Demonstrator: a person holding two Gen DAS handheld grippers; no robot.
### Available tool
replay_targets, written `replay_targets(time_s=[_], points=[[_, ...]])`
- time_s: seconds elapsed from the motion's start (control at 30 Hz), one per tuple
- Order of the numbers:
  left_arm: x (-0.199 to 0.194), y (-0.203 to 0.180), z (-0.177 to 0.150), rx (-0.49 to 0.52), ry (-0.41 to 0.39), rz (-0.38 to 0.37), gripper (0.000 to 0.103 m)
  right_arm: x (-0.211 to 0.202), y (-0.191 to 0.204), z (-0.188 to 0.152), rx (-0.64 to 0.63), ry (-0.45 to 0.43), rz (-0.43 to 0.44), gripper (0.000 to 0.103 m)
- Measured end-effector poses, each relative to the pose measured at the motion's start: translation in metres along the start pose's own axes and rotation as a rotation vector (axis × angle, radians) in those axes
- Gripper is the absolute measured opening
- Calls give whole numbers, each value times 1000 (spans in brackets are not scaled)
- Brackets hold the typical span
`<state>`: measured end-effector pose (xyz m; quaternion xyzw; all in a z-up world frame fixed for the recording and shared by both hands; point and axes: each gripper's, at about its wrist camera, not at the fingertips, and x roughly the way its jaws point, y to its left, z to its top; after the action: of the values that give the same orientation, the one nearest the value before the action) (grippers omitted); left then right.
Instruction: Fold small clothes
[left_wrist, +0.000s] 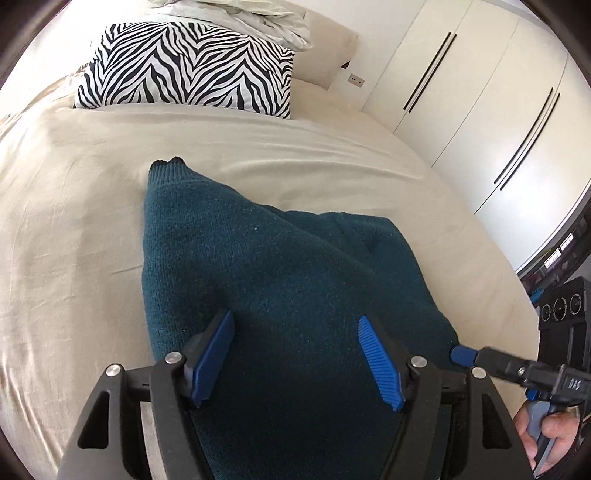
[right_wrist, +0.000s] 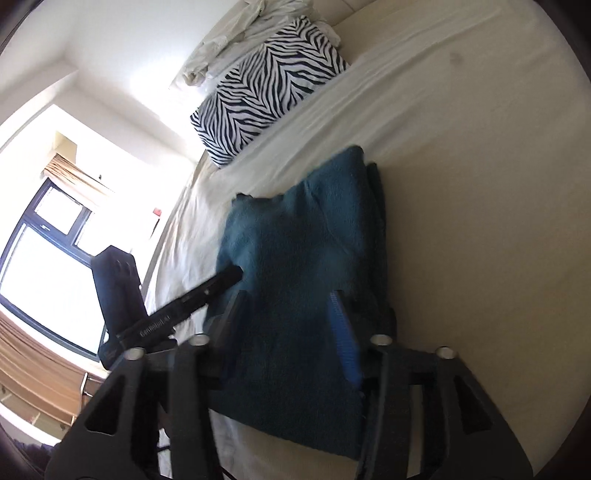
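A teal knit sweater (left_wrist: 280, 266) lies folded on the beige bed sheet (left_wrist: 74, 240), one ribbed cuff pointing toward the pillow. My left gripper (left_wrist: 295, 316) hovers over its near part, blue pads wide apart and open, with knit fabric below them but not pinched. My right gripper (right_wrist: 286, 299) is open too, its fingers spread above the sweater (right_wrist: 295, 240). In the left wrist view the right gripper's blue fingertip (left_wrist: 461, 354) sits at the sweater's right edge, with a hand (left_wrist: 546, 435) on its handle. The left gripper's finger (right_wrist: 207, 291) reaches onto the sweater's left side.
A zebra-print pillow (left_wrist: 188, 66) lies at the head of the bed with crumpled white bedding (left_wrist: 236, 14) behind it. White wardrobe doors (left_wrist: 480, 92) stand along the bed's right side. A window (right_wrist: 44, 258) is on the left.
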<state>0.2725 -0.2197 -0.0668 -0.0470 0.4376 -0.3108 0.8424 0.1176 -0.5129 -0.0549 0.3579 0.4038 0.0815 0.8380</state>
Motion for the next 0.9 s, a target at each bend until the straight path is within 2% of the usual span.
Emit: replay_targets(time_s=[0.1,0.2,0.27,0.33,0.43,0.5,0.6,0.67,0.77,0.83,0.87,0.9], points=[[-3,-3,1,19,1,6,73,-4,-14,-11,22,-37,70,59],[-28,2,1,-34,-44,-6,74,-21,-10,-3,72,-75,86,60],[-49,7,-4,-61,-113,10,78,-34,-7,6,44,-120,53,61],[-61,17,-8,-91,-141,29,84,-34,-12,16,51,-92,2,64],[-60,37,-10,-168,-96,23,84,-10,-26,28,96,32,-62,64],[-54,49,-11,-230,-55,-16,84,8,-37,33,137,85,-65,64],[-37,64,-14,-332,40,-111,84,17,-43,40,176,70,-21,64],[-27,67,-16,-361,84,-123,83,27,-38,45,166,94,-11,64],[-10,59,-18,-341,152,-121,82,48,-26,55,110,145,-42,63],[-1,54,-17,-312,171,-114,79,62,-23,61,111,177,-55,52],[2,53,-16,-299,172,-108,72,66,-24,63,119,183,-65,48],[4,52,-15,-300,180,-102,71,69,-25,65,123,189,-76,38]])
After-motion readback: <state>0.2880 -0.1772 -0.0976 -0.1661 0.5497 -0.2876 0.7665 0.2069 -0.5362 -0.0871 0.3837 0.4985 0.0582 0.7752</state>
